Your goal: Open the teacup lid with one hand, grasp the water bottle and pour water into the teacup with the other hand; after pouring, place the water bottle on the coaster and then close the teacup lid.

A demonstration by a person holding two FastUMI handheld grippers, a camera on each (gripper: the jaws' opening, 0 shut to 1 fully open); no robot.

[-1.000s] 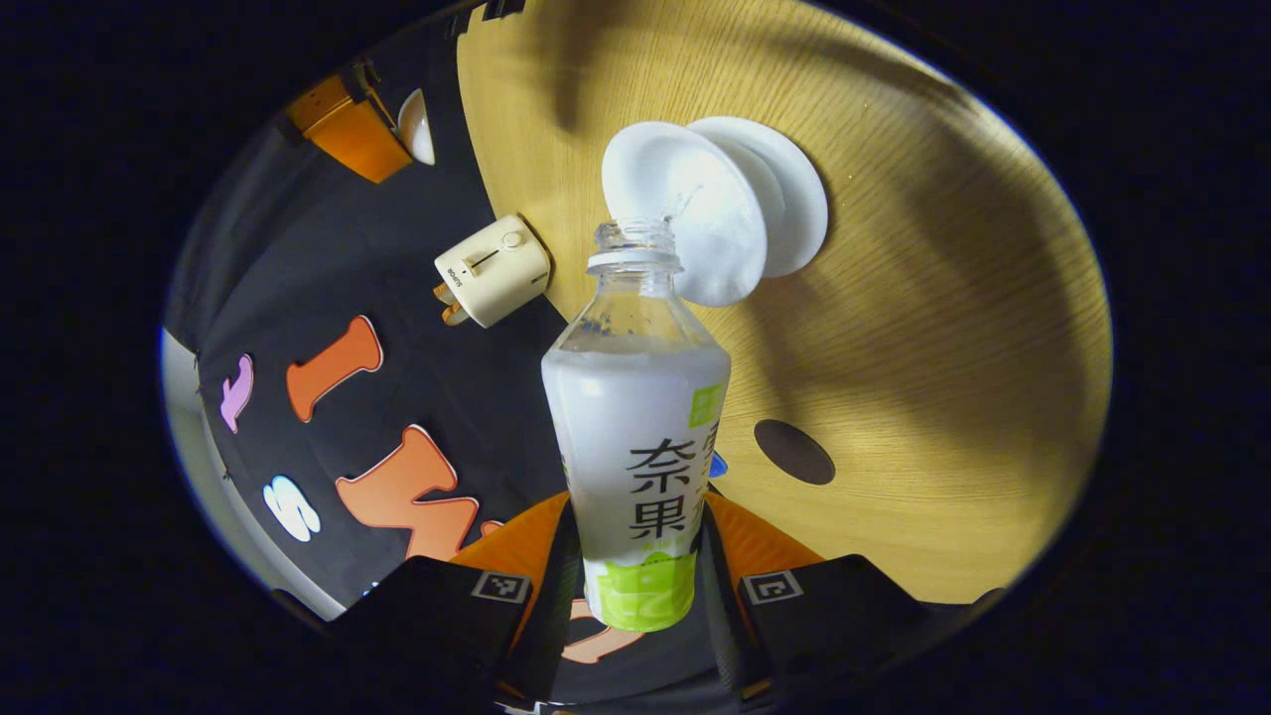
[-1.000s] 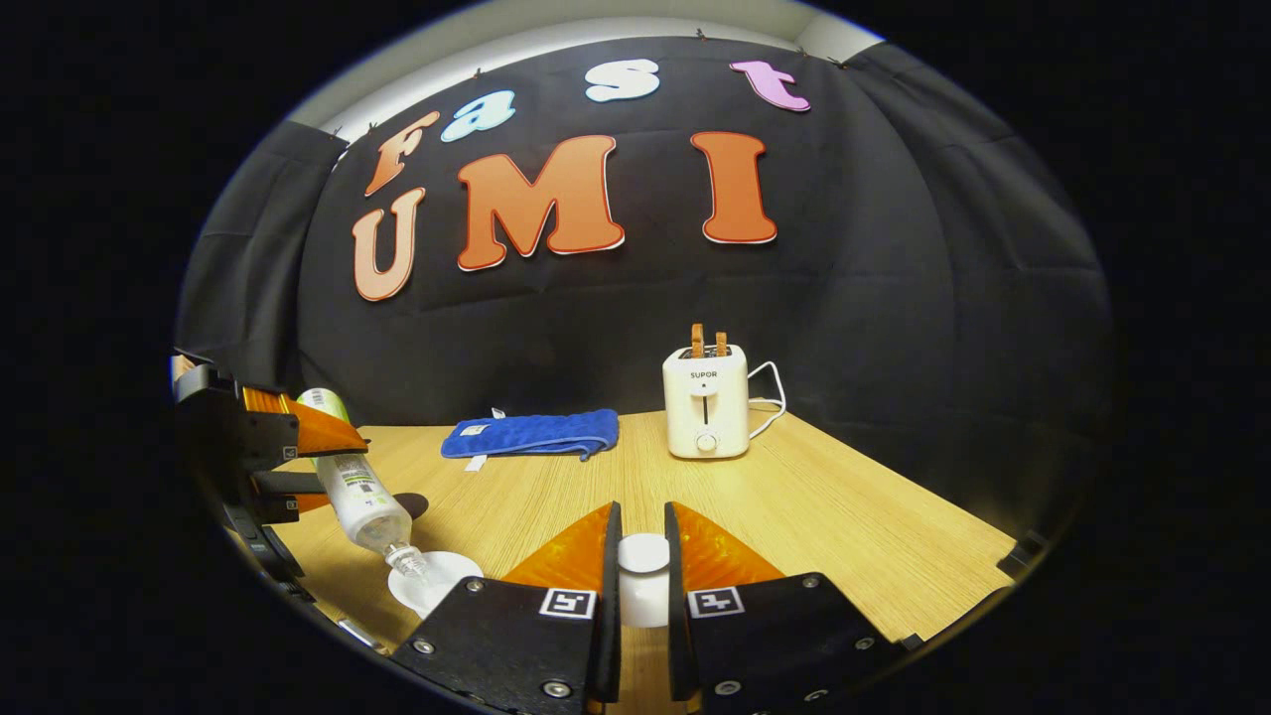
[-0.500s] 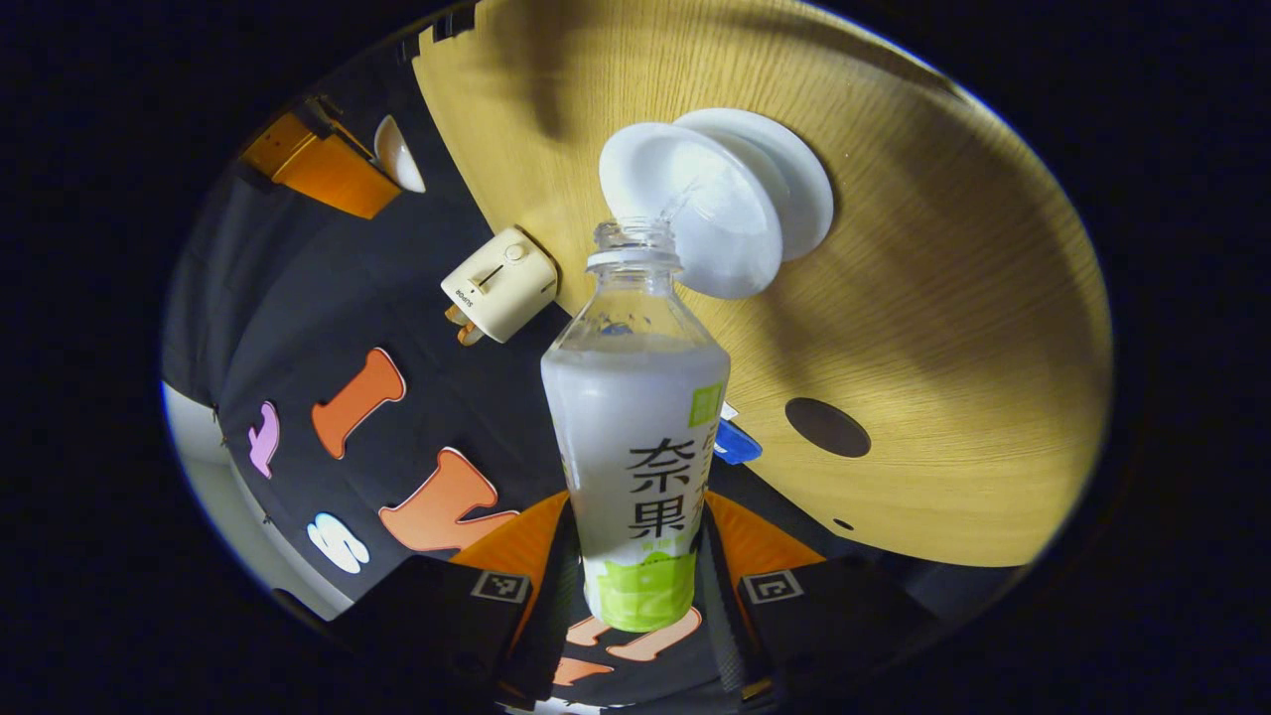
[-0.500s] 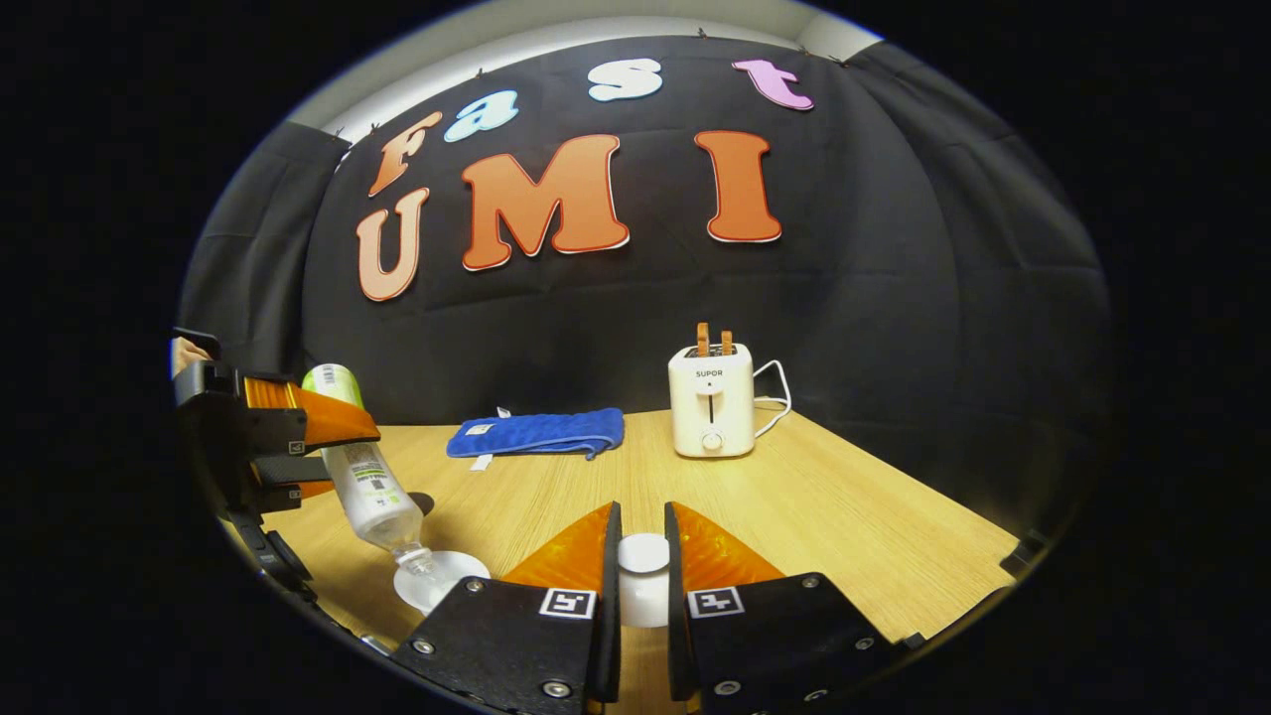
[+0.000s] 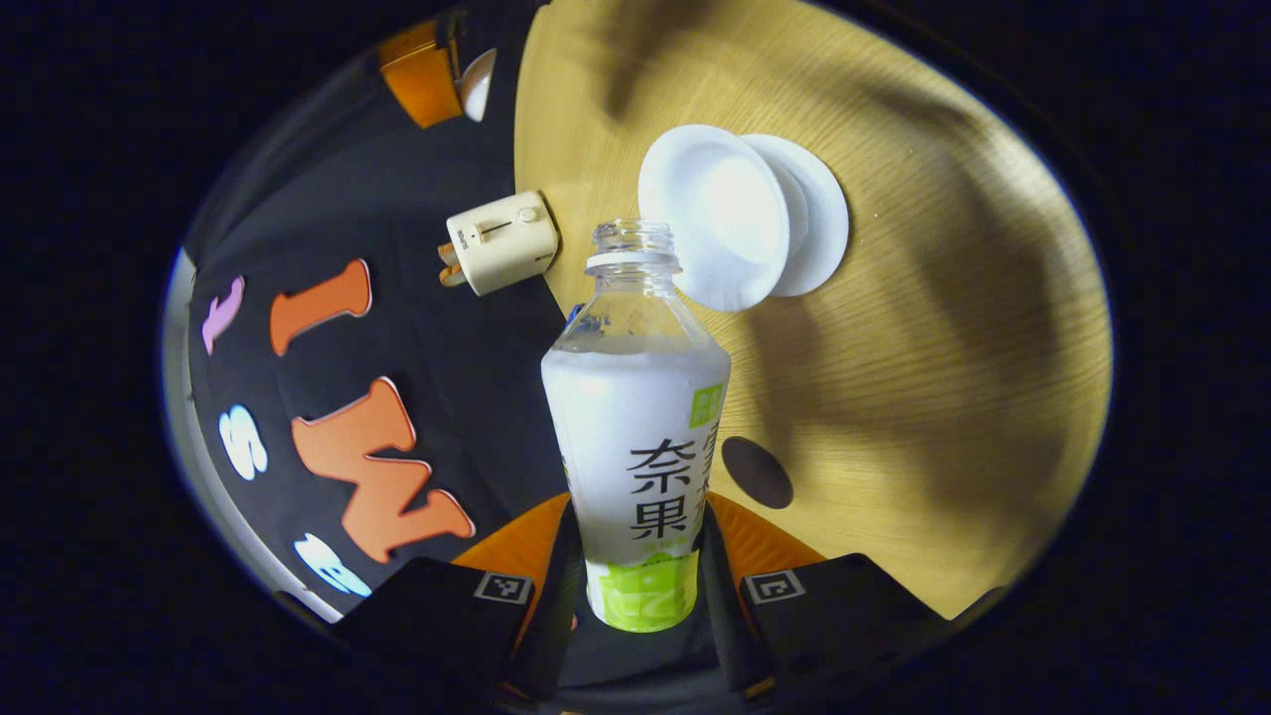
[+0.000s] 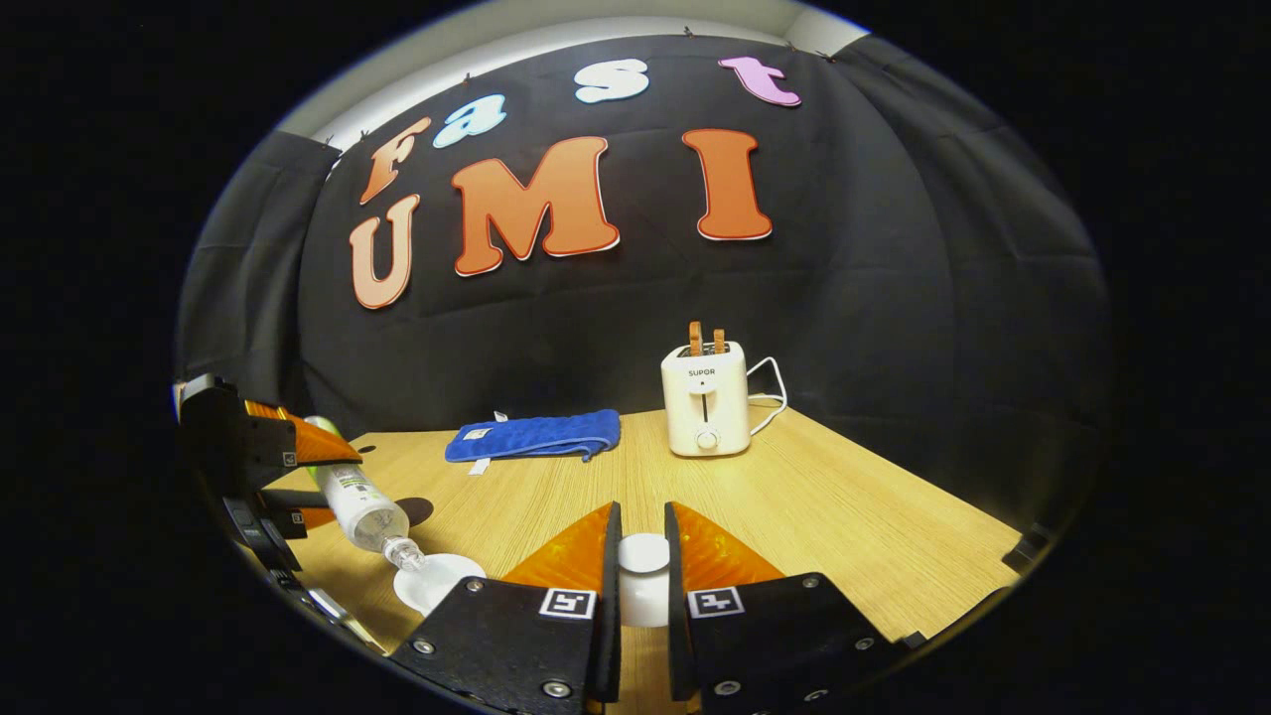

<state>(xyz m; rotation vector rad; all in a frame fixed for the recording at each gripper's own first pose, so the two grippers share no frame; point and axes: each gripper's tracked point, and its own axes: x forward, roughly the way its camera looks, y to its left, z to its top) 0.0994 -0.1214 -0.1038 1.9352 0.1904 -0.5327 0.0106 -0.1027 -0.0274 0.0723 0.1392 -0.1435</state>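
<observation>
The water bottle (image 5: 635,437) hides its own base — and part of the teacup (image 5: 720,216) rim.

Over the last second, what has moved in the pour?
The water bottle, clamped in the left gripper, rose steeper half a second ago, then dropped flatter again, neck over the teacup. The right gripper stays shut on the teacup lid. The toaster and blue cloth are unmoved.

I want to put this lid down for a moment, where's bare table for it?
Open wood lies right of the toaster, toward the table edge. The left side is crowded: teacup, tilted bottle, left tool, coaster, blue cloth.
</observation>
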